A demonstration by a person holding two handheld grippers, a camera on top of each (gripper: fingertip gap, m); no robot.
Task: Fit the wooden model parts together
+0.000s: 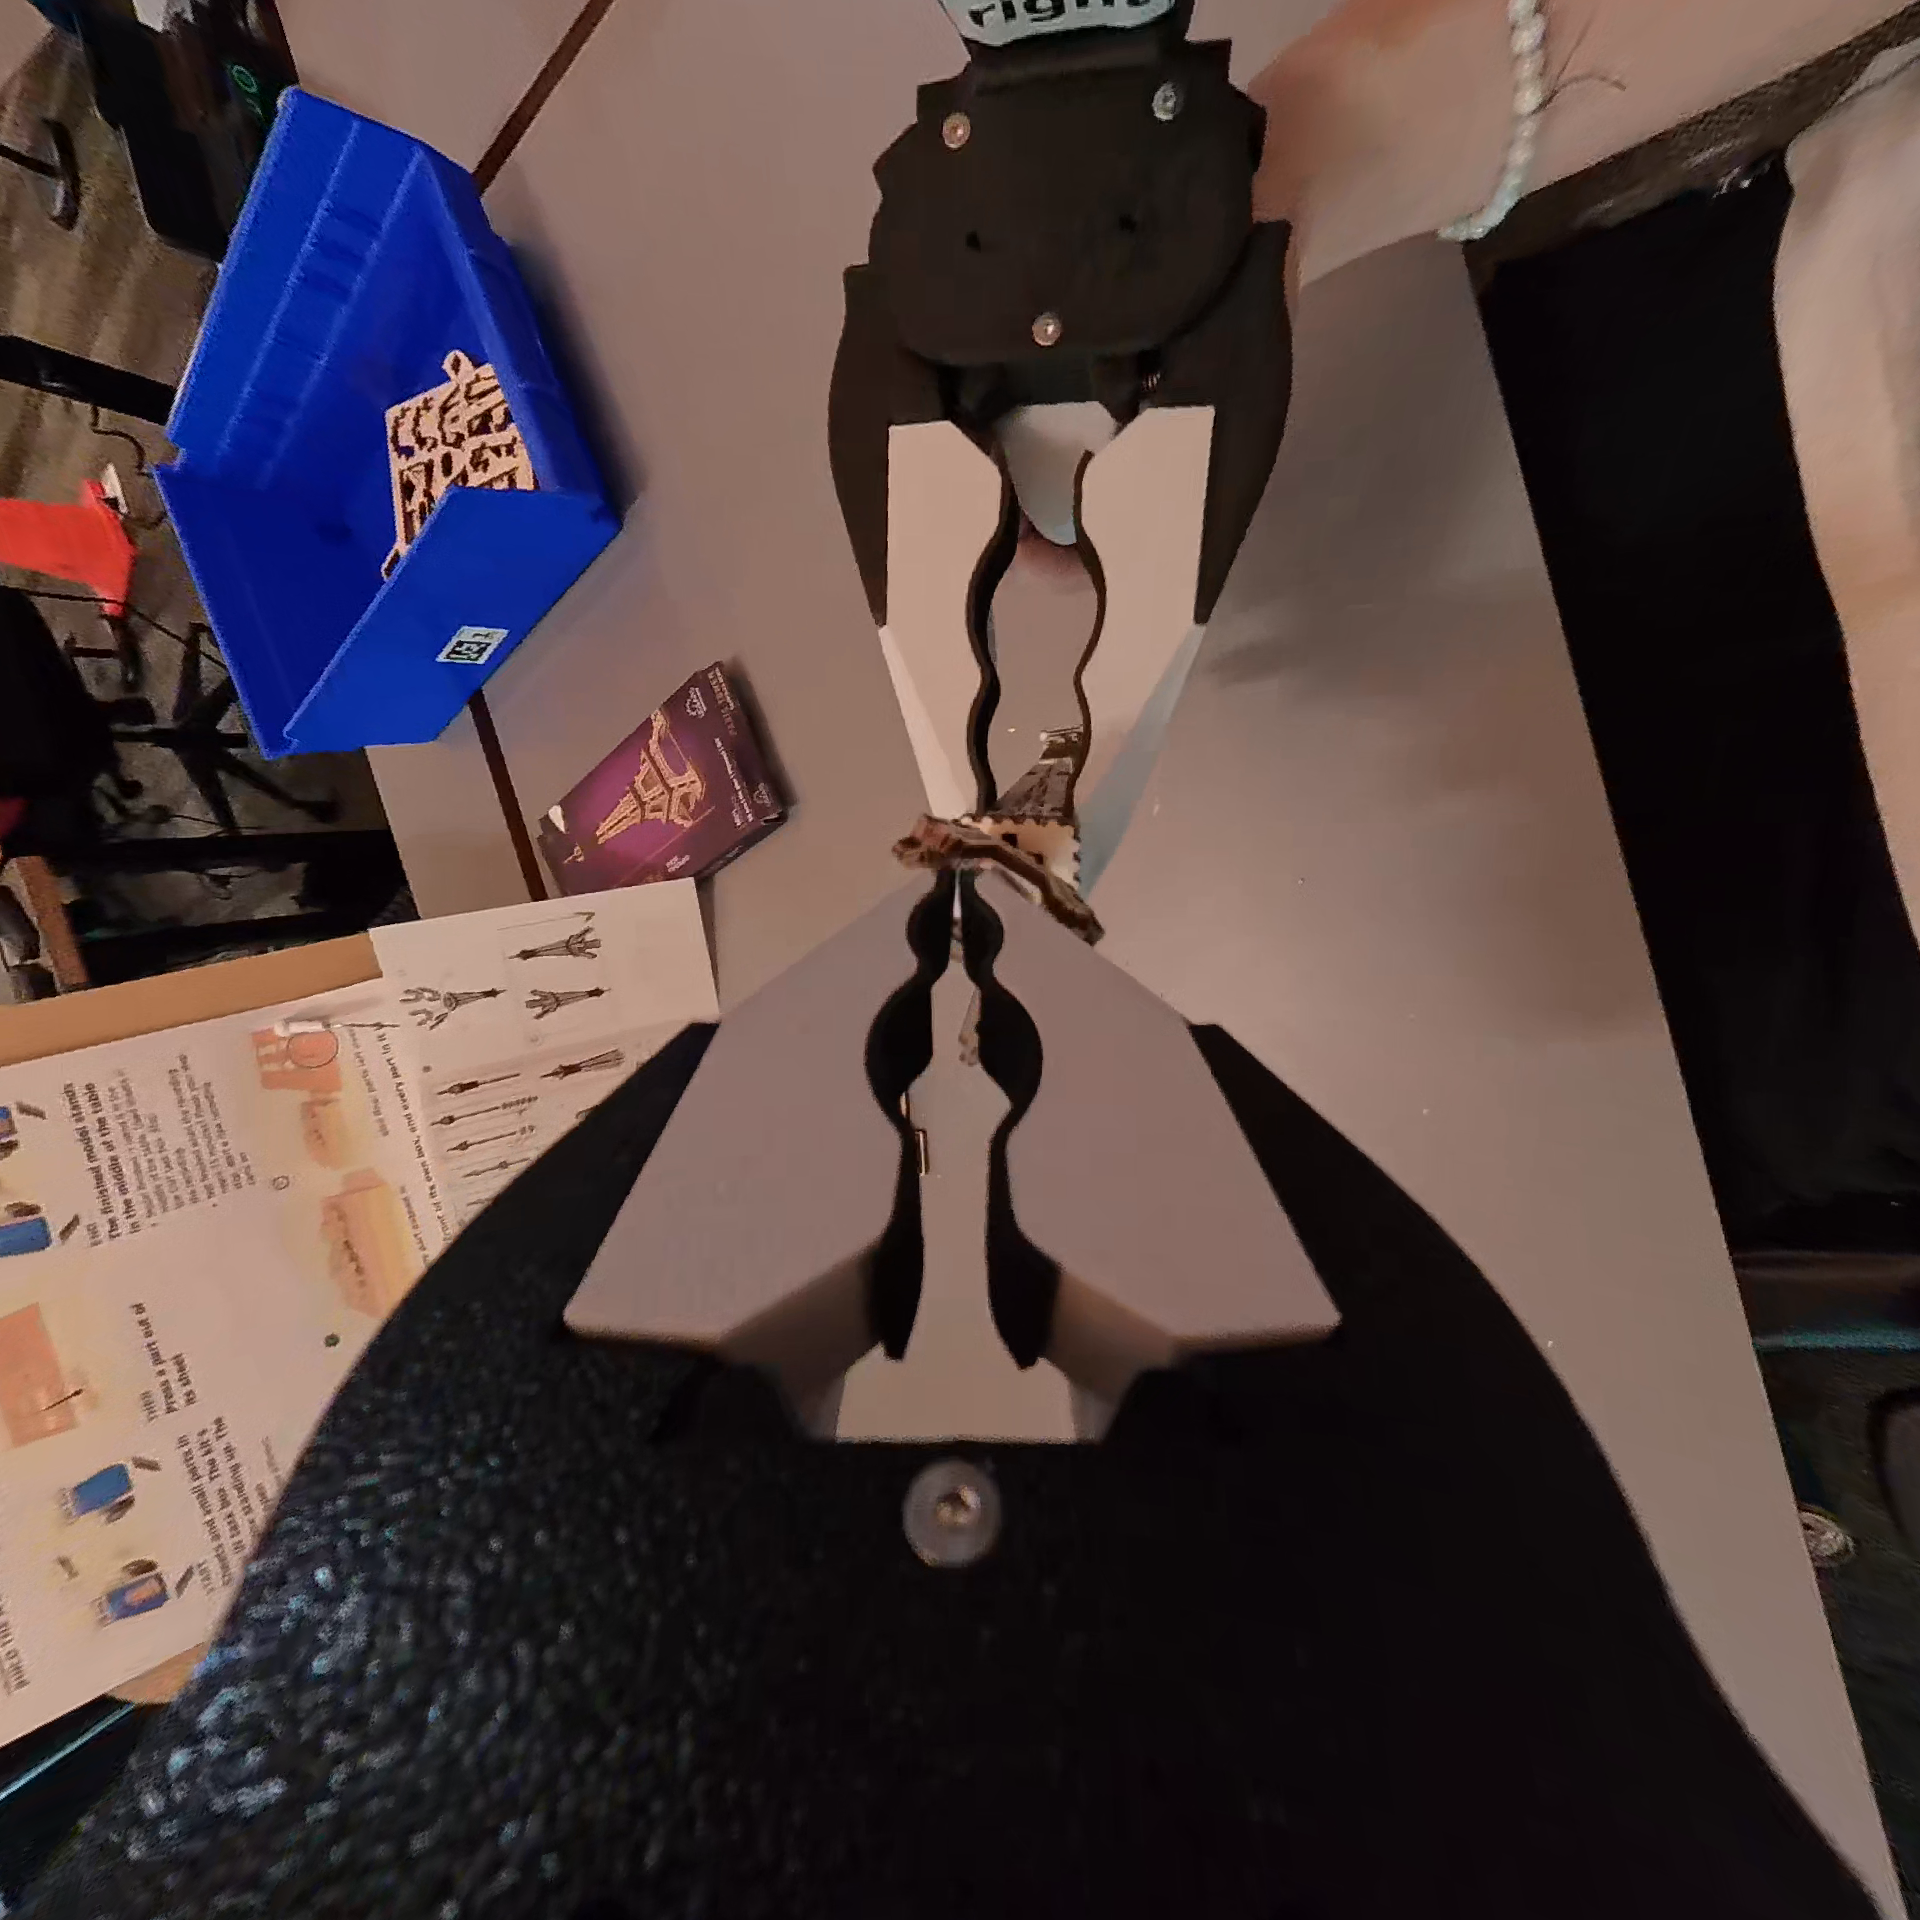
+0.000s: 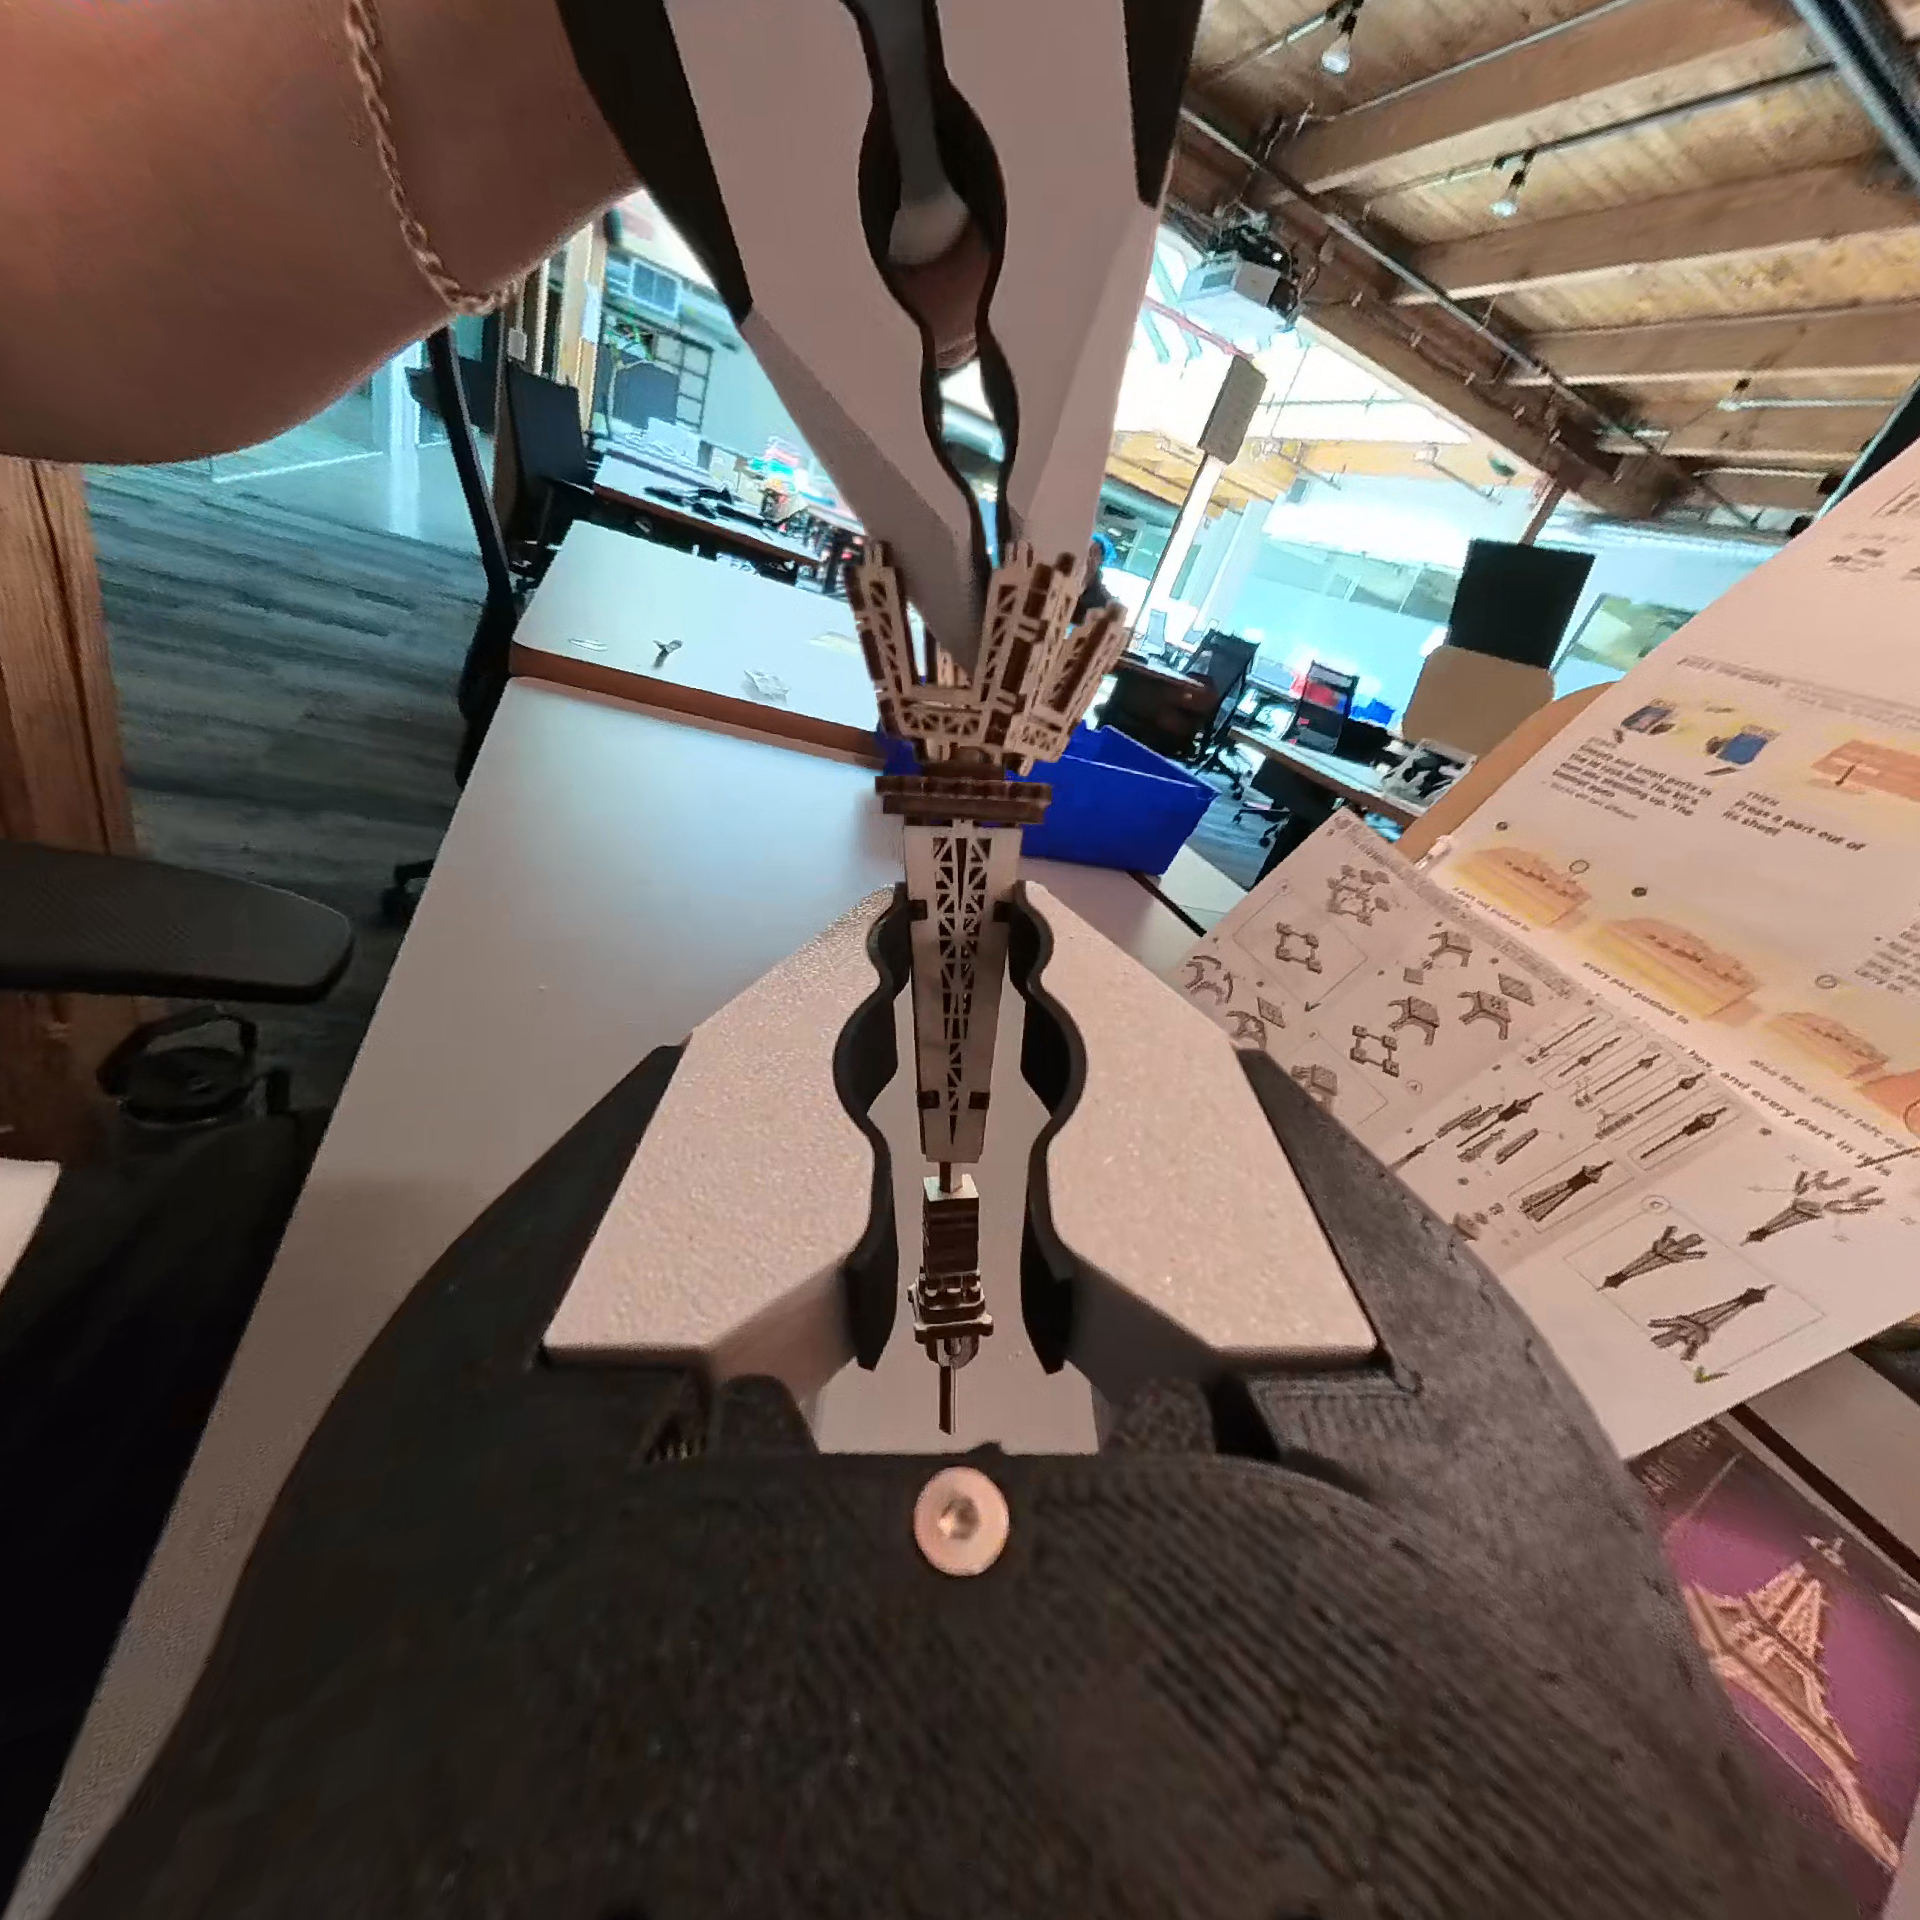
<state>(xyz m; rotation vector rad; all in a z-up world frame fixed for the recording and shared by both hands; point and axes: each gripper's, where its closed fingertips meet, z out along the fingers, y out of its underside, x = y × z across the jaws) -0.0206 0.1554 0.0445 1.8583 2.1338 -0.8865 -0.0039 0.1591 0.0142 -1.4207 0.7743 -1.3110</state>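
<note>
A small wooden tower model (image 2: 956, 987) lies level in the air above the table, its spire toward the right wrist camera. My right gripper (image 2: 956, 904) is shut on its lattice shaft. The stacked platform (image 2: 961, 795) and the splayed legs (image 2: 1039, 644) stick out beyond the fingertips. My left gripper (image 2: 971, 634) comes in from above, tips together between the legs. In the left wrist view my left gripper (image 1: 953, 888) is shut on a thin pale wooden piece at the tower's leg end (image 1: 997, 847), tip to tip with the right gripper (image 1: 1029, 800).
A blue bin (image 1: 343, 582) holding a punched wooden sheet (image 1: 457, 457) stands at the table's far side. A purple box (image 1: 665, 790) and instruction sheets (image 1: 208, 1195) lie beside it. A person's forearm with a bracelet (image 2: 260, 208) is at upper left. A chair armrest (image 2: 156, 925) is beside the table. Less than 4 cm separates the two grippers' tips.
</note>
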